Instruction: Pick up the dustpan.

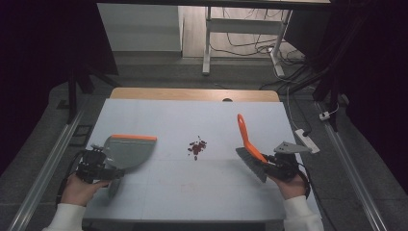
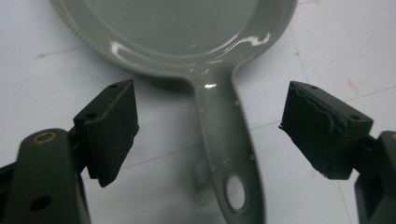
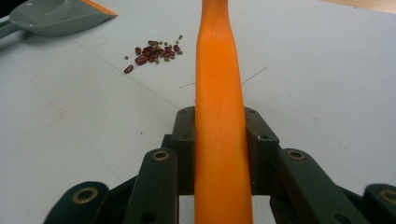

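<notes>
Two tools, one small heap, one table: my holdings at this moment.

Item one: brush (image 1: pixel 250 144), orange handle, grey bristles. My right gripper (image 1: pixel 275 163) is clamped tight on the handle, which runs straight up between the jaws in the right gripper view. The bristle end hangs just above the table (image 1: pixel 159 192) at its right side, well apart from the heap.

Item two: dustpan (image 1: pixel 129 150), grey with an orange lip, lying flat at the table's left. My left gripper (image 2: pixel 210 135) stands with jaws wide, one on either side of the dustpan's handle (image 2: pixel 226 140), pads not touching it. Not yet in my grip.

Item three: beans (image 1: pixel 197 147), dark red with a few smaller greenish ones, in a loose cluster at the table's middle, between the pan and the brush.

Status, as I judge it: brush taken up, done. Pan handle lined up, grasp outstanding. Sweeping not begun; no bean lies in the pan. Still to do: close on the pan, bring its lip beside the heap, brush the beans in.
</notes>
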Tool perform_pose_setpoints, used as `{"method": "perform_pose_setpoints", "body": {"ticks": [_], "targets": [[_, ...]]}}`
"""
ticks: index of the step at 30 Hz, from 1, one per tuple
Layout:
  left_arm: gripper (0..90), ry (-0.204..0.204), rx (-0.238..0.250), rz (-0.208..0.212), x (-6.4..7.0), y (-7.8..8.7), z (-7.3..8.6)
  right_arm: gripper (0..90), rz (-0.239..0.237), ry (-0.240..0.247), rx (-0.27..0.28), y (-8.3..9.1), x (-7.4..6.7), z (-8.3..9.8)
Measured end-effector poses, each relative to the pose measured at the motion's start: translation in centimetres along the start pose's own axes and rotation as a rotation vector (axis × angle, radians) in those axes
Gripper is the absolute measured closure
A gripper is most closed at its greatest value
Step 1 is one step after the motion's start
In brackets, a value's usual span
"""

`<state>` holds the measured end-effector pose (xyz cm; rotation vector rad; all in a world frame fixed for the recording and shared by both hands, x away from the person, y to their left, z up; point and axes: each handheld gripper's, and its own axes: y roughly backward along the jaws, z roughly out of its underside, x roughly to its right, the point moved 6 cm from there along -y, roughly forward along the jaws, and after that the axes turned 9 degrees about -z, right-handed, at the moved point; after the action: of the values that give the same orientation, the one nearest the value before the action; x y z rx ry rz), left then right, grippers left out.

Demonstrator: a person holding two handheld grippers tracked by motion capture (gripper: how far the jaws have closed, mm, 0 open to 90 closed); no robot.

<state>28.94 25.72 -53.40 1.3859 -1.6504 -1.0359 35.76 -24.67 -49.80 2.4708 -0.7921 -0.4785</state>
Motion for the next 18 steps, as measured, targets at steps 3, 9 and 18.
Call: {"method": "perform_pose_setpoints", "body": {"ticks": [3, 9, 18], "targets": [[19.4, 0.009, -0.005, 0.023, 0.1, -0.3, 0.0, 70.0, 0.001, 0.001, -0.002, 0.0, 0.0, 0.1], [20.1, 0.015, -0.036, 0.059, 0.6, -1.0, 0.2, 70.0, 0.003, 0.003, -0.008, -0.1, 0.0, 0.1], [27.0, 0.037, -0.071, 0.074, 0.3, -2.6, 0.5, 70.0, -0.003, 0.006, -0.013, -0.4, -0.1, 0.2]]}}
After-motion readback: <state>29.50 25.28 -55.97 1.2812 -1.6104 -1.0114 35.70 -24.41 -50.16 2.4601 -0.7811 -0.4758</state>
